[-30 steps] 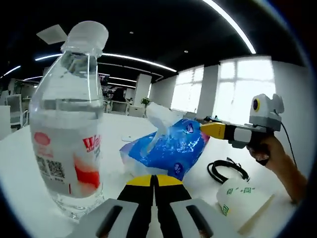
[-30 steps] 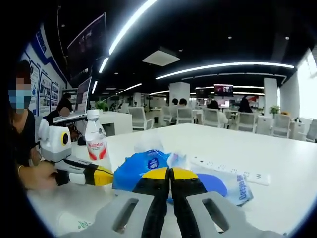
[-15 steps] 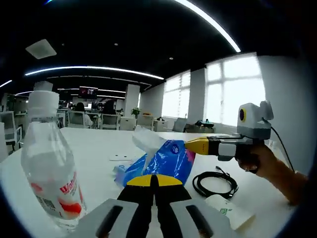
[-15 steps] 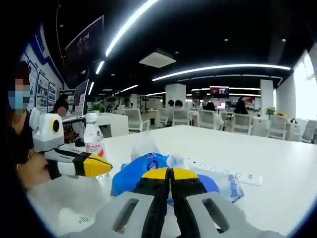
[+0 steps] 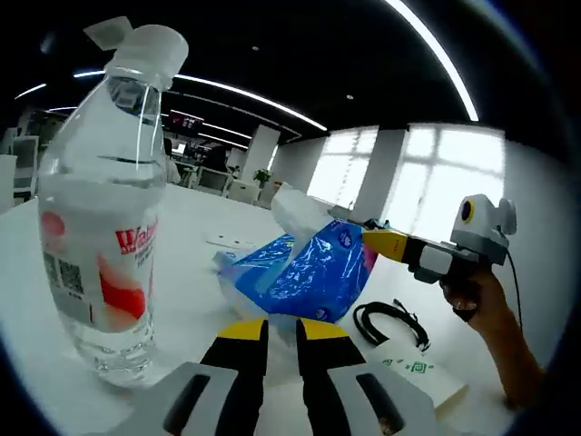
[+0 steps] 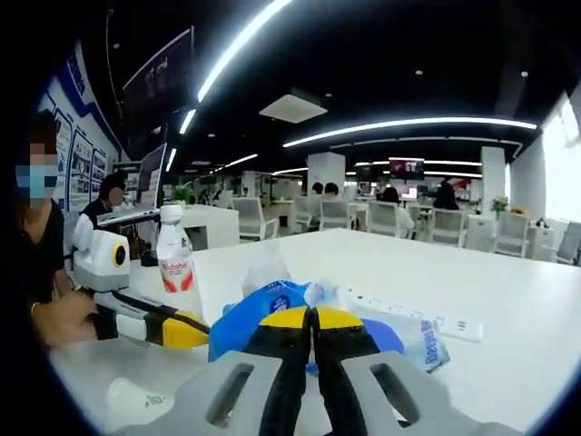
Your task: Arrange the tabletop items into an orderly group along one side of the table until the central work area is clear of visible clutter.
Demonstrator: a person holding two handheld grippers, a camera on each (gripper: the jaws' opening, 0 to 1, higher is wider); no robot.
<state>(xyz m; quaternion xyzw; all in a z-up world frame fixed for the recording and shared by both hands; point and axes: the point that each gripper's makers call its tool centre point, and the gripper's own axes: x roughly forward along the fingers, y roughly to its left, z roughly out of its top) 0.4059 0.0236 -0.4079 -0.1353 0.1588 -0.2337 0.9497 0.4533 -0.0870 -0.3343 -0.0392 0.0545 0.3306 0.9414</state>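
A clear water bottle [image 5: 100, 236] with a red-and-white label stands upright close on the left of the left gripper view. My left gripper [image 5: 282, 332] hovers low over the white table [image 5: 191, 300], jaws a small way apart with nothing between them, just right of the bottle. Beyond it lies a crumpled blue tissue pack [image 5: 304, 272] with a white tissue sticking up. My right gripper [image 5: 386, 243] comes in from the right, its yellow tip at the pack's upper right edge. In the right gripper view that gripper [image 6: 311, 318] is shut over the pack [image 6: 259, 304], with the bottle [image 6: 177, 263] and left gripper [image 6: 186, 331] at left.
A coiled black cable [image 5: 390, 318] and a paper cup [image 5: 419, 380] on its side lie right of the pack. A white power strip [image 6: 427, 318] rests behind the pack. A person [image 6: 41, 263] holds the left gripper. Office desks and chairs stand far behind.
My left gripper's jaws have parted slightly. The left view has swung back close to the bottle, which looms larger. The right gripper has hardly moved.
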